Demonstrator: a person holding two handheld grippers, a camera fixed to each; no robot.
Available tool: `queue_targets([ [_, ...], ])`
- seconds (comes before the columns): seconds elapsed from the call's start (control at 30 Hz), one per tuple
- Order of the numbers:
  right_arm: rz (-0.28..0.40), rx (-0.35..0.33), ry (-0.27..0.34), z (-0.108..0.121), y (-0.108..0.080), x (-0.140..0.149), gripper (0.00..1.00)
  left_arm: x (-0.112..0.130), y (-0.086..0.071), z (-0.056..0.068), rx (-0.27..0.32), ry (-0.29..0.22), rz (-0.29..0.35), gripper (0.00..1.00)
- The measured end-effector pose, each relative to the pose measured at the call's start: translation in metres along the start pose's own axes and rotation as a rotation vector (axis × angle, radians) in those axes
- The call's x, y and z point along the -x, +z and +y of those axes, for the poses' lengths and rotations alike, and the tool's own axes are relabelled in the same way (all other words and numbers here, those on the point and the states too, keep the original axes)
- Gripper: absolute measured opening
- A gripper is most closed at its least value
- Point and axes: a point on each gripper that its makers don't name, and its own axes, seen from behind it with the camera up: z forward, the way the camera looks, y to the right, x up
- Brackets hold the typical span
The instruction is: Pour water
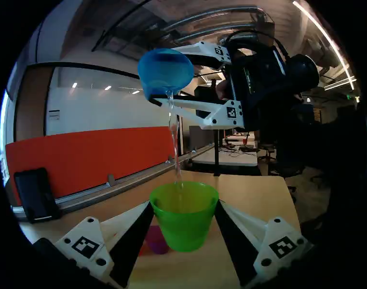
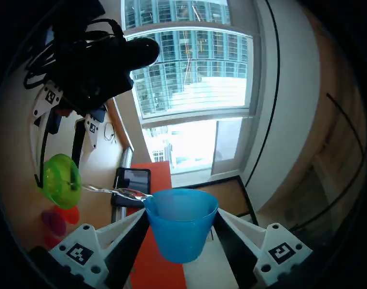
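Note:
In the left gripper view a green cup (image 1: 184, 220) stands upright between the fingers of my left gripper (image 1: 183, 226), which is shut on it just above the wooden table (image 1: 251, 192). Above it the right gripper (image 1: 193, 77) holds a blue cup (image 1: 165, 71) tipped over, and a thin stream of water (image 1: 173, 139) falls from its rim into the green cup. In the right gripper view my right gripper (image 2: 182, 231) is shut on the blue cup (image 2: 181, 224); water (image 2: 116, 192) runs from its lip to the green cup (image 2: 61, 180) held by the left gripper (image 2: 62, 139).
A purple cup (image 1: 156, 239) and an orange one sit on the table behind the green cup. A dark phone (image 1: 34, 193) leans against the orange partition (image 1: 96, 154) at the left. Desks and chairs stand farther back. Large windows (image 2: 193, 67) show in the right gripper view.

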Motion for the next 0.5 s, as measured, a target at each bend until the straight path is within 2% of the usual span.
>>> queue_targets([
  [0.5,0.002,0.011,-0.07,0.0056,0.0021,-0.0017,0.9,0.0004,-0.0006,-0.0006,0.0,-0.001,0.0,0.86],
])
